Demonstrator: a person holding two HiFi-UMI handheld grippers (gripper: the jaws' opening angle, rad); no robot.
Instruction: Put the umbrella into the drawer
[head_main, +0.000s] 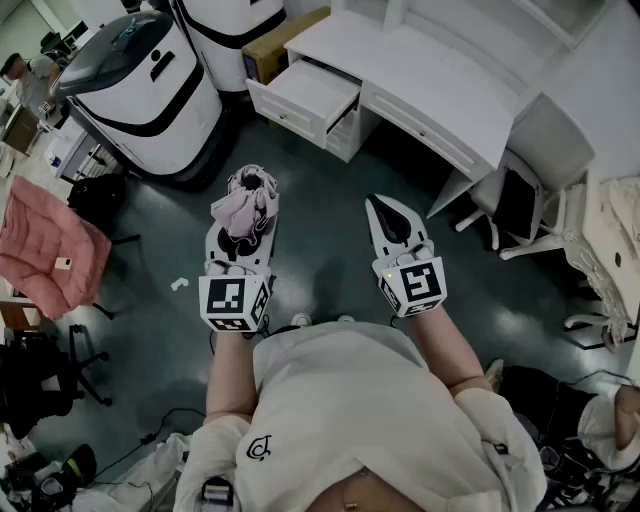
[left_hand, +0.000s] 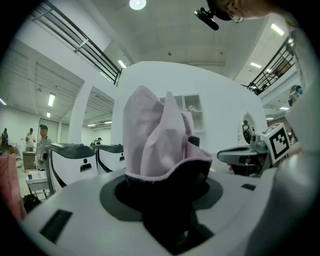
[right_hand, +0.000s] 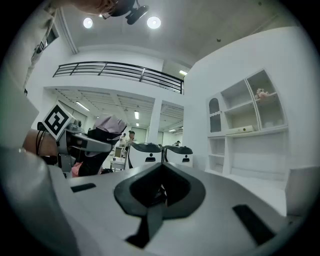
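Observation:
A folded pink umbrella (head_main: 245, 204) with a dark inner side stands between the jaws of my left gripper (head_main: 243, 222), which is shut on it. In the left gripper view the umbrella (left_hand: 159, 137) fills the middle and hides the jaw tips of that gripper (left_hand: 167, 197). My right gripper (head_main: 384, 206) is level beside it, shut with nothing held; its dark pads meet in the right gripper view (right_hand: 157, 192). Ahead, a white drawer (head_main: 308, 95) stands pulled open from the white desk (head_main: 430, 75). Both grippers are well short of it, over the dark floor.
Two large white-and-black machines (head_main: 145, 90) stand left of the drawer, a cardboard box (head_main: 285, 40) behind it. A white chair (head_main: 520, 205) is at the right of the desk. A pink padded seat (head_main: 45, 245) and dark bags lie at the left.

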